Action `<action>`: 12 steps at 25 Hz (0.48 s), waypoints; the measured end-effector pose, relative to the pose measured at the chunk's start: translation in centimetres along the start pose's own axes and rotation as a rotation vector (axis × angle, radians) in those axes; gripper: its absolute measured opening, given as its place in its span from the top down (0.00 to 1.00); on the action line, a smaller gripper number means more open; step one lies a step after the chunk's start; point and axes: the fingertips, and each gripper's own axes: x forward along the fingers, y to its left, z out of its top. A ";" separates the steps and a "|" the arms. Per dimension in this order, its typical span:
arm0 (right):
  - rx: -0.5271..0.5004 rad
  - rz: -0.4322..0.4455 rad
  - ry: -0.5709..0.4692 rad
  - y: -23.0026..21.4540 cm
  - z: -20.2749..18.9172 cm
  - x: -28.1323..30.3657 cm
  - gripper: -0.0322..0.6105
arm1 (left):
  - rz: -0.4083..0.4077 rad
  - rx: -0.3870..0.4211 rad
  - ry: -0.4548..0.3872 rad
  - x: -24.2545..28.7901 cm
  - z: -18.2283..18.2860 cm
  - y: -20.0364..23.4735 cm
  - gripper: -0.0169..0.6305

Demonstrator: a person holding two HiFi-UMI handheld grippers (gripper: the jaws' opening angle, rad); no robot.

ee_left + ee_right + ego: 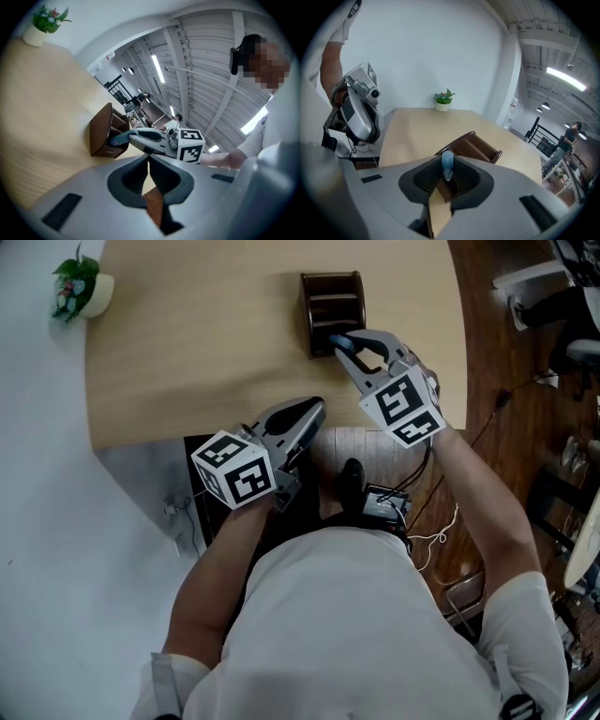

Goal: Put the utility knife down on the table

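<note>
One pale wooden table (234,352). Both of the person's forearms were extended over its near edge, with two grippers in all. The left gripper (312,412) lay almost level at the table's edge, jaws together with nothing between them. The right gripper (341,343) was pitched downward, just beside one dark wooden organizer (333,301). Its jaws were clamped on one blue-grey utility knife (447,162), held over the table at the organizer's front. Only the knife's end showed, the rest being buried between the pads. Contact with the tabletop could not be made out. One small potted plant (80,287) stood at the far corner.
</note>
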 end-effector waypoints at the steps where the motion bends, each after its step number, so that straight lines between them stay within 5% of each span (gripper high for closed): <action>1: -0.015 -0.004 0.007 0.1 -0.3 0.2 0.84 | 0.003 -0.003 0.001 0.1 -0.1 0.1 0.97; 12: -0.091 -0.030 0.051 0.9 -2.1 1.7 0.84 | 0.014 -0.032 0.024 0.1 -1.1 0.7 0.97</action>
